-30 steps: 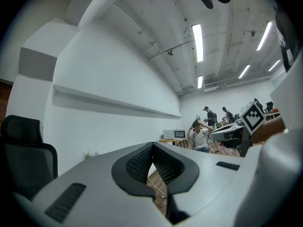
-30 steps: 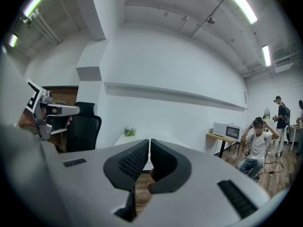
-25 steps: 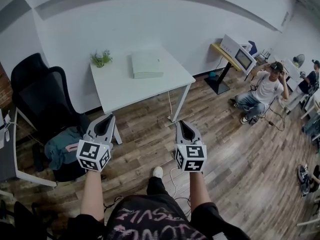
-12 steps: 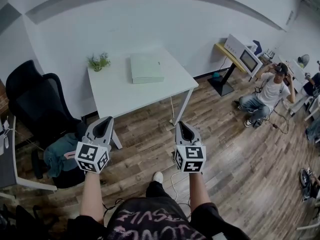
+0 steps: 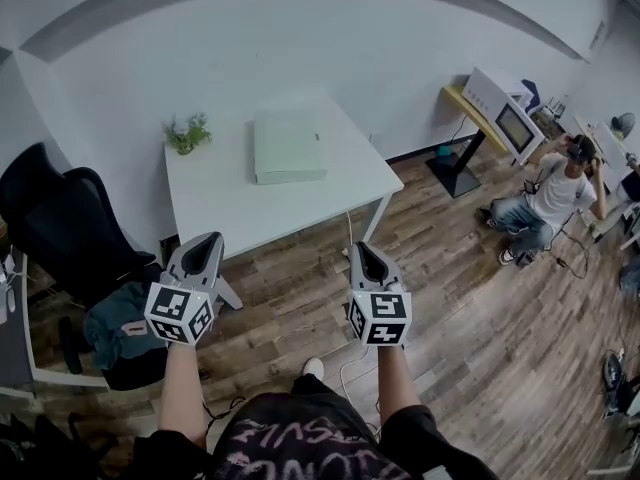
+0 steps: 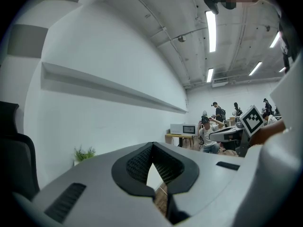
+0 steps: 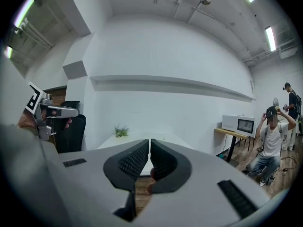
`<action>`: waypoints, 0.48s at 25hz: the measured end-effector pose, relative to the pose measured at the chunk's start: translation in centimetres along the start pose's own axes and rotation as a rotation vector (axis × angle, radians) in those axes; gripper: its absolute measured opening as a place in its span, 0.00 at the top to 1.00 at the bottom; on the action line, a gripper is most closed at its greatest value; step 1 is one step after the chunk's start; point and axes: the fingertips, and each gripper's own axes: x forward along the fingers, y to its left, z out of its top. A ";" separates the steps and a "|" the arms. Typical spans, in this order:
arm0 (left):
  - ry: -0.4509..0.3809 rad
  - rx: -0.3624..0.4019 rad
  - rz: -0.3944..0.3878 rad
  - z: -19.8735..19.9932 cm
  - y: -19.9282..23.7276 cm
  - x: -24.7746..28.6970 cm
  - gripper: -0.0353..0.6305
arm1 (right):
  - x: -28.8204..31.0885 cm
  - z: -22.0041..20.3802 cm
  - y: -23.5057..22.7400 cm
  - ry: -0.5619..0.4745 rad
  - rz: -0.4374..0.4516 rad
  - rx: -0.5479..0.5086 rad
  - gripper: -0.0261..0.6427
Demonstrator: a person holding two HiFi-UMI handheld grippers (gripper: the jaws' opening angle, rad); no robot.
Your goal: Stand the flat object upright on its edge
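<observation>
A: The flat object (image 5: 289, 146) is lying flat on the far part of the table (image 5: 300, 203).

B: The left gripper (image 5: 205, 245) and right gripper (image 5: 362, 252) are hanging closed, empty, well short of it. They should be opening before reaching its side edges.

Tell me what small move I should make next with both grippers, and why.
Probably step toward the white table, carrying the left gripper and right gripper forward. The pale green flat object lies flat on it, well ahead of both grippers, whose jaws are shut and empty.
</observation>
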 end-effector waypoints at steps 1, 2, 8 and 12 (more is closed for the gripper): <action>0.002 -0.002 0.004 0.1 0.2 1.1 0.93 | 0.9 0.1 -0.8 0.004 0.002 0.003 0.92; 0.007 -0.003 0.008 0.2 0.3 2.2 0.93 | 1.8 0.1 -1.6 0.008 0.006 0.005 0.92; 0.032 0.010 0.024 0.5 -0.3 7.6 0.93 | 5.7 0.5 -5.6 0.020 0.030 0.013 0.92; 0.045 0.010 0.035 0.3 0.1 9.9 0.93 | 7.9 0.6 -6.9 0.023 0.041 0.015 0.92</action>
